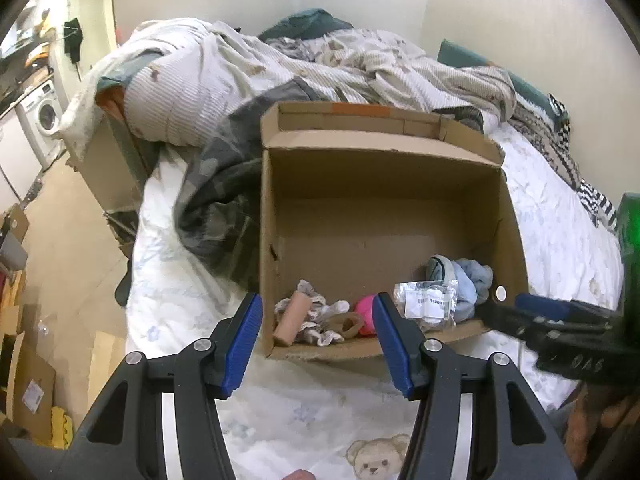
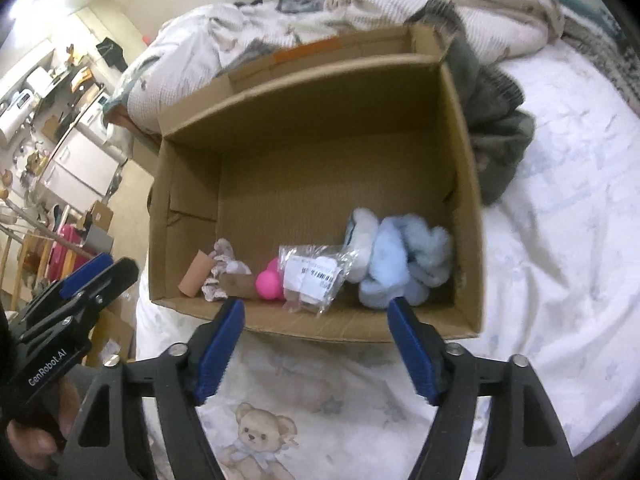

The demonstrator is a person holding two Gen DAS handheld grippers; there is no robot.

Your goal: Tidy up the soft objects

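- cardboard box (image 1: 384, 184): open-topped, set on a bed sheet (image 1: 560, 216) printed with teddy bears; flaps folded outward at the far side.
- light blue fluffy cloth (image 2: 404, 264): bunched in the near right corner of the box, against the right wall.
- clear plastic packet (image 2: 316, 276): labelled with barcodes, laid just beside the blue cloth, toward the near wall.
- pink ball (image 2: 269, 282): found at the near wall, touching the packet's left edge.
- tan roll (image 1: 292, 317): tilted in the near left corner, resting on a patterned rag (image 1: 320, 322).
- brown ring-shaped piece (image 1: 347, 325): lodged between rag and pink ball.
- grey blanket (image 1: 216, 200): heaped against the box's left wall.
- crumpled bedding (image 1: 280, 68): piled behind the box.
- left gripper (image 1: 318, 342): held over the near left edge of the box, jaws parted about halfway, nothing gripped.
- right gripper (image 2: 316, 350): held over the near edge, jaws spread wide, nothing gripped.
- washing machine (image 1: 44, 116): seen far left, beyond the bed.
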